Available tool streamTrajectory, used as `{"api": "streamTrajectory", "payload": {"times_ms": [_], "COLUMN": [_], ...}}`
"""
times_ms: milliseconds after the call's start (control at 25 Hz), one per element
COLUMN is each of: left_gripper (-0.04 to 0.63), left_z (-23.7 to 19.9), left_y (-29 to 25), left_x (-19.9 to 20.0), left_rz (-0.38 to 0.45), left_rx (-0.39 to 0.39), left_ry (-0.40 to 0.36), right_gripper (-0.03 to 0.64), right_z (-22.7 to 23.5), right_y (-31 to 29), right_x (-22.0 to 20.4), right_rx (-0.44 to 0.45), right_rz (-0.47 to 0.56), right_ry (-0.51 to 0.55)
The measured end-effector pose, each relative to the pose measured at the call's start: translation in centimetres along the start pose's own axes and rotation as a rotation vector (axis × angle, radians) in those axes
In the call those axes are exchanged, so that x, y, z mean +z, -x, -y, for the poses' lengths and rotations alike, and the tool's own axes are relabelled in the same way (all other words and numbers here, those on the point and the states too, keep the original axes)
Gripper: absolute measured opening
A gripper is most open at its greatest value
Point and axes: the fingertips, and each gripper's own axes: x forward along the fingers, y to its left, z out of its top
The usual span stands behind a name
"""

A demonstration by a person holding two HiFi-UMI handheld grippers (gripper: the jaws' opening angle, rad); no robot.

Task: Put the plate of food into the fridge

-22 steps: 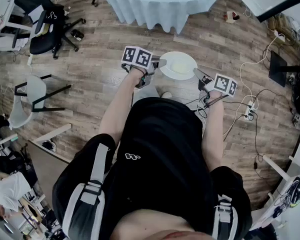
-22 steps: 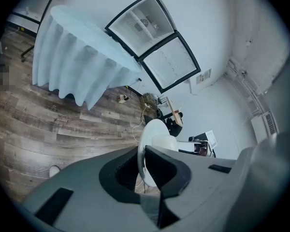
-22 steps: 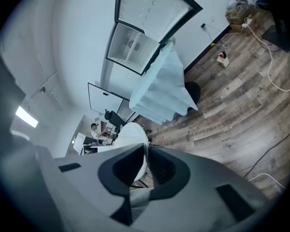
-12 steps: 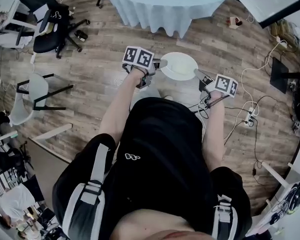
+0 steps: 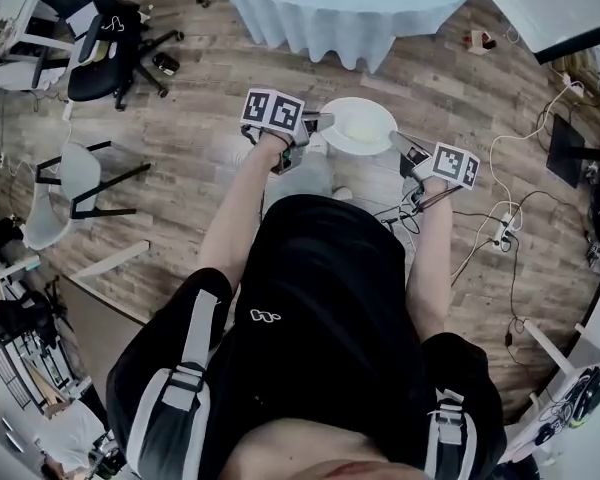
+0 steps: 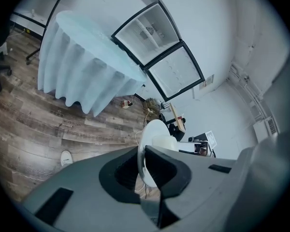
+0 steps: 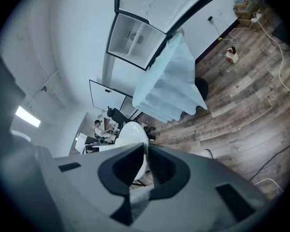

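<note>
The carry is on. The plate (image 5: 357,125) is up in the air in front of the person, over the wooden floor (image 5: 180,168), with nothing under it but the two grippers. It hangs just short of the near edge of the round table with the pale blue cloth (image 5: 330,3).

The left gripper (image 5: 317,124) has the plate's left rim. In the left gripper view the jaws are nearly together and clenched on the thin white edge (image 6: 144,161), with a pale mound of food (image 6: 165,142) sitting beyond it. The right gripper (image 5: 400,145) takes the opposite rim, and in the right gripper view its jaws pinch the edge (image 7: 144,164) just as narrowly. It's a two-sided grip, both grippers angled downward and the plate roughly level between them.

The fridge (image 6: 157,47) shows in both gripper views as a tall black-framed unit with two compartments against the white wall, well apart from the plate and past the clothed table. Whether its door stands open I can't tell.

So this looks like the transport step, roughly midway through the task. The next move calls for walking round the table while keeping both grips firm and the plate flat so the food stays put. After that, line the plate up with a shelf.
</note>
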Motion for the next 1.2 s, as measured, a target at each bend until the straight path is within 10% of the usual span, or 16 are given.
{"api": "streamTrajectory", "payload": {"times_ms": [1200], "left_gripper": [0.029], "left_z": [-5.4], "left_y": [-0.6], "left_x": [25.7], "left_rz": [0.028], "left_rx": [-0.104], "left_ry": [-0.026], "right_gripper": [0.031], "right_z": [-3.8], "right_y": [-10.6], "right_x": [21.6], "right_rx": [-0.081], "right_rz": [0.112], "right_ry": [0.011]}}
